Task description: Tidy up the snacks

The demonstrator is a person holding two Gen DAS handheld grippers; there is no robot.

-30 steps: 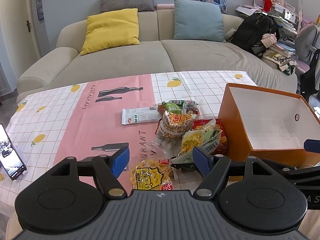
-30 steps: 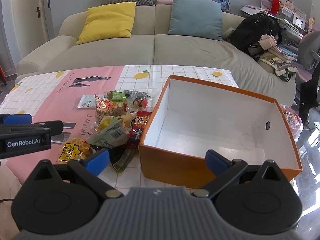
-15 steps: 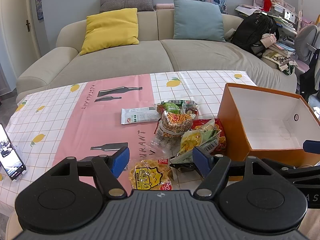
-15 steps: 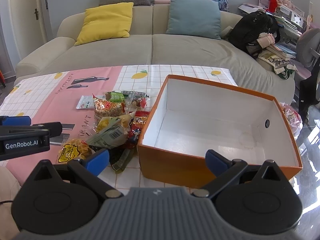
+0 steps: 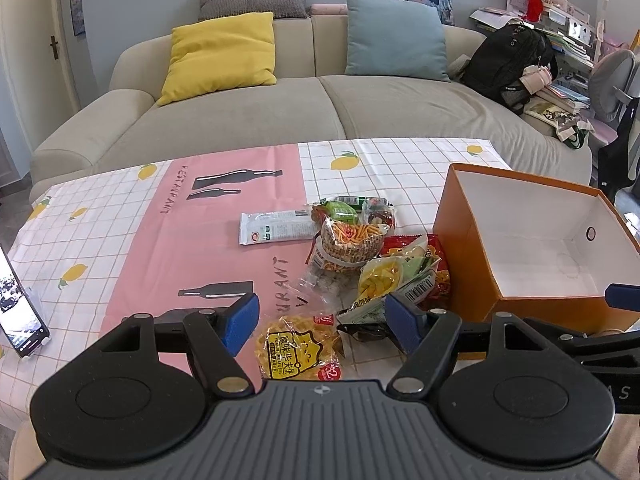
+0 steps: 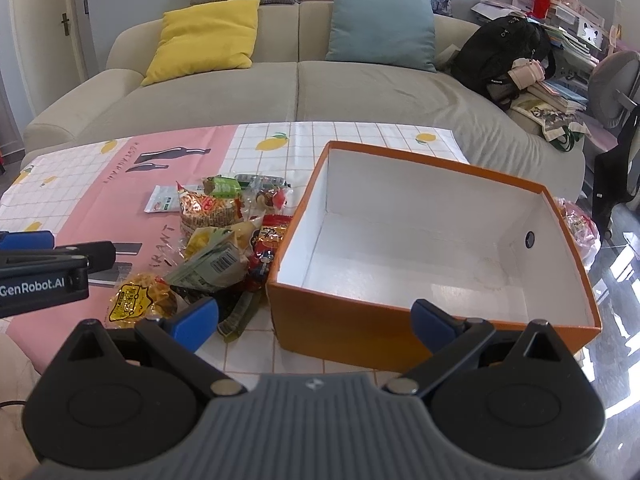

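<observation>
Nothing has changed over the last second: both grippers hang where they were, tilted down at the tabletop (image 5: 120, 240), and no snack has shifted. That reads as the task not yet begun, a pause before the first pick.

The left gripper (image 5: 322, 320) has its jaws spread wide with nothing between the pads. Just ahead of and below them lies the yellow waffle snack packet (image 5: 298, 348), the nearest piece of the snack pile (image 5: 360, 256). Beyond the jaws' right pad sits a green barcoded packet (image 5: 404, 292) over a red bag (image 5: 434, 264); farther ahead is a clear bag of orange sticks (image 5: 350, 240), and ahead and left of that a flat white sachet (image 5: 276, 230) lies a little apart.

The right gripper (image 6: 316, 320) also has its jaws wide and empty. The near wall of the orange box (image 6: 352, 328) stands straight ahead between them. The box is open, white inside and holds nothing, so every snack remains outside it, to the left of these jaws.

My judgement: the waffle packet is the likeliest first grab for the left gripper, then a carry rightward into the box.
</observation>
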